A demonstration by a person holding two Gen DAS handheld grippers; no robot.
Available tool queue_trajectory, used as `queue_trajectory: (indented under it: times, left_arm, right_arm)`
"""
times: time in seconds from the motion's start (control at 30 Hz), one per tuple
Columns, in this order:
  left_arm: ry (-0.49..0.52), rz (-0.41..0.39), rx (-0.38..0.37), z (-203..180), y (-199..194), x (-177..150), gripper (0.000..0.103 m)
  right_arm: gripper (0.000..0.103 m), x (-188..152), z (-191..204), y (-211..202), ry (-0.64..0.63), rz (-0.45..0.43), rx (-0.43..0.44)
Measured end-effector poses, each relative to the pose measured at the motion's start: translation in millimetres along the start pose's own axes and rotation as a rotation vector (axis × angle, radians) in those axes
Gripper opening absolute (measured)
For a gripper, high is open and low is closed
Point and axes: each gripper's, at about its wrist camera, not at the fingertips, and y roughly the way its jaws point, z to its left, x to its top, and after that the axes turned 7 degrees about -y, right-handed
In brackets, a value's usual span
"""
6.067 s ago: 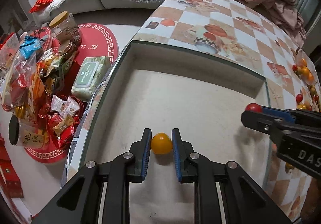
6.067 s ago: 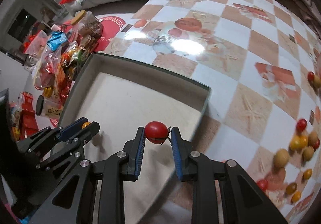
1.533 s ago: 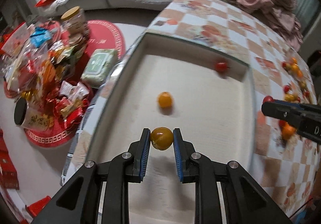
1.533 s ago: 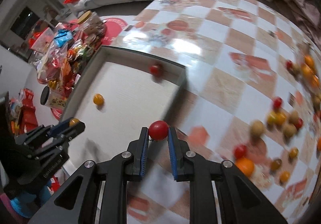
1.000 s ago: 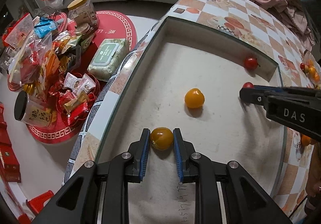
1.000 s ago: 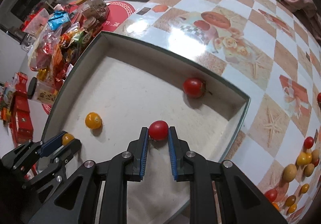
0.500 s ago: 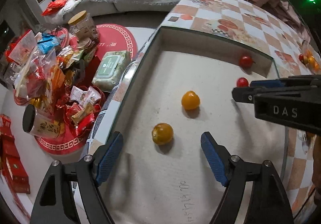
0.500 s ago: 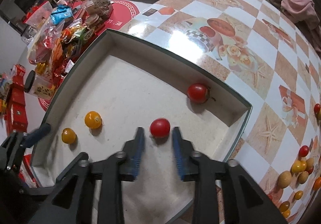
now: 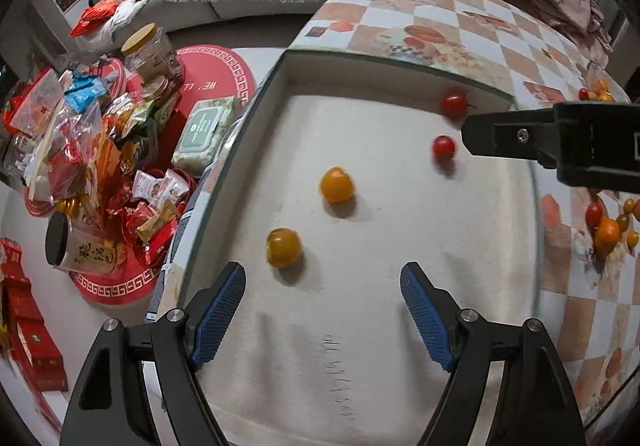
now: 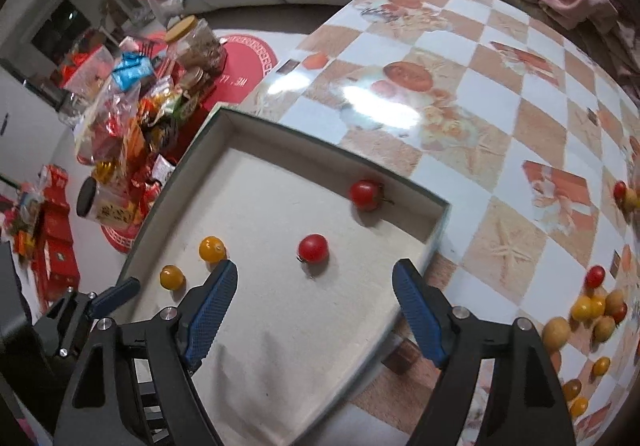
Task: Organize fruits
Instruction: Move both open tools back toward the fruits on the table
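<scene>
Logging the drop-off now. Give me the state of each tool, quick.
Left tool: open, holding nothing; the yellow tomato lies free in the tray.
Right tool: open, holding nothing; the red tomato lies free.

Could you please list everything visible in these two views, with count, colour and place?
tray: one, white with a dark rim, at the table corner
yellow tomatoes: two, left part of the tray
red tomatoes: two, right part of the tray
loose tomatoes: many, red, yellow and orange, on the table right of the tray
table: one, orange-and-white checked
snack packets and jars: a pile, mostly red, on the floor
wipes pack: one, green, on the floor
left hand-held gripper: black with blue pads, open above the tray
right hand-held gripper: same, open
</scene>
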Motion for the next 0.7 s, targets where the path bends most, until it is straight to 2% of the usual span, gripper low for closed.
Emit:
queue_trajectory:
  times: [0.37,0.7]
  left_arm:
    - [0.117,-0.041,-0.06,-64,-30,3,0.081]
    - [0.231,-0.038,-0.146,-142,-42,-1,0.081]
  right_arm:
    - [0.083,-45,-56,-50,0.146,-0.049,-0.054]
    - [0.083,-123,-132,-87,0.317,-0.024,-0.163]
